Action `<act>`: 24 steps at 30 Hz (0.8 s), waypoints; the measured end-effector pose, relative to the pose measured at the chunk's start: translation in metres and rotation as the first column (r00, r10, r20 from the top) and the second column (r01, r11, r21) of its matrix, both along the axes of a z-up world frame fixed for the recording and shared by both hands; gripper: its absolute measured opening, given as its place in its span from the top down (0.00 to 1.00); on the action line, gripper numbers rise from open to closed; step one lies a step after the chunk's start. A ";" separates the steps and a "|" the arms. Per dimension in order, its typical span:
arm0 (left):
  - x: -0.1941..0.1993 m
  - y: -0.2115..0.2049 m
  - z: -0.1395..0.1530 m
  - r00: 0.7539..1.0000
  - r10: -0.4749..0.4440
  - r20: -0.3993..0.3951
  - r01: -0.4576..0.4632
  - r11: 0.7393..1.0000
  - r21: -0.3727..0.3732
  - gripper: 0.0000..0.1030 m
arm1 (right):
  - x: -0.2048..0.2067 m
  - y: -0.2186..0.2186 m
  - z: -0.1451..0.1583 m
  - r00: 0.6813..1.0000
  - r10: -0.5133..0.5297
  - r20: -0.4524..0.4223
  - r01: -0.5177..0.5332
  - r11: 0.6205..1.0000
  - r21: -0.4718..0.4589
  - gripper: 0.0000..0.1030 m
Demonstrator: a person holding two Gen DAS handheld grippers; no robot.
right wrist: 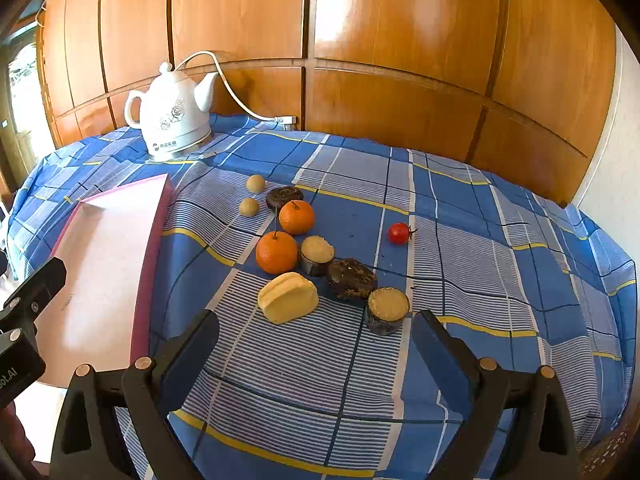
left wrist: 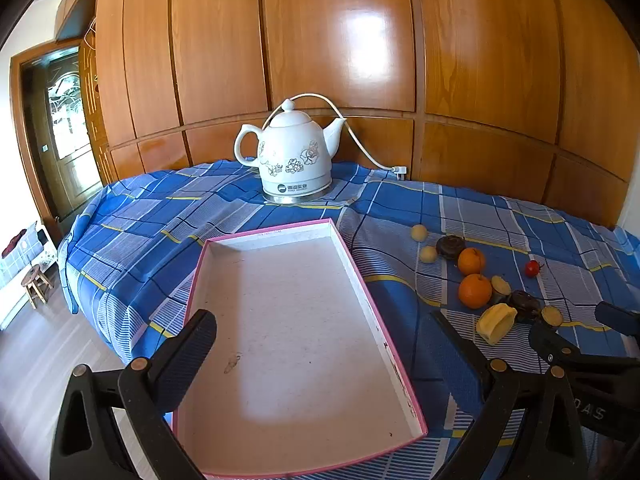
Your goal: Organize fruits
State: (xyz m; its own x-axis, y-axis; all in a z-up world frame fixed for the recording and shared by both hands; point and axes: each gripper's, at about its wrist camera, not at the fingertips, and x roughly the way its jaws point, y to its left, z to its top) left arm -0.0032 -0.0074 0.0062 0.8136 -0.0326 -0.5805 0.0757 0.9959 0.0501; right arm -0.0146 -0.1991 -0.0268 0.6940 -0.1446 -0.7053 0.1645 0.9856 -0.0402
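Hovering released over the empty pink tray [left wrist: 280, 320] and the scattered fruits [right wrist: 277, 252], left hand-held gripper [left wrist: 324, 332] and right hand-held gripper [right wrist: 316, 336], apparently poised to begin sorting.

Bright daylight; glare patches on wood-panelled wall [left wrist: 360, 36]; soft shadows beside fruit; strong fisheye curvature, dark vignetted corners; focus sharp.

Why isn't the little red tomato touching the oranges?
Apart. The right wrist view shows bare blue cloth between the cherry tomato and the nearest orange.
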 end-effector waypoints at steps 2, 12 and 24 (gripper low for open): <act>0.000 0.000 -0.001 1.000 0.002 0.001 -0.002 1.000 -0.001 0.00 | 0.000 0.000 0.000 1.000 0.001 0.001 -0.001 1.000 -0.001 0.04; -0.002 -0.001 -0.002 1.000 0.002 0.003 -0.002 1.000 0.000 0.00 | -0.001 0.001 0.001 1.000 0.000 0.009 0.000 1.000 -0.011 0.04; -0.005 -0.002 -0.004 1.000 -0.003 0.003 0.003 1.000 -0.002 0.00 | -0.003 0.001 0.002 1.000 -0.001 0.020 0.001 1.000 -0.016 0.04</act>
State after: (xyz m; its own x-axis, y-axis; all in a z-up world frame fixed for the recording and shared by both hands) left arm -0.0079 -0.0094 0.0020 0.8153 -0.0363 -0.5779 0.0784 0.9958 0.0481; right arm -0.0173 -0.1984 -0.0250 0.7081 -0.1561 -0.6886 0.1661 0.9847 -0.0524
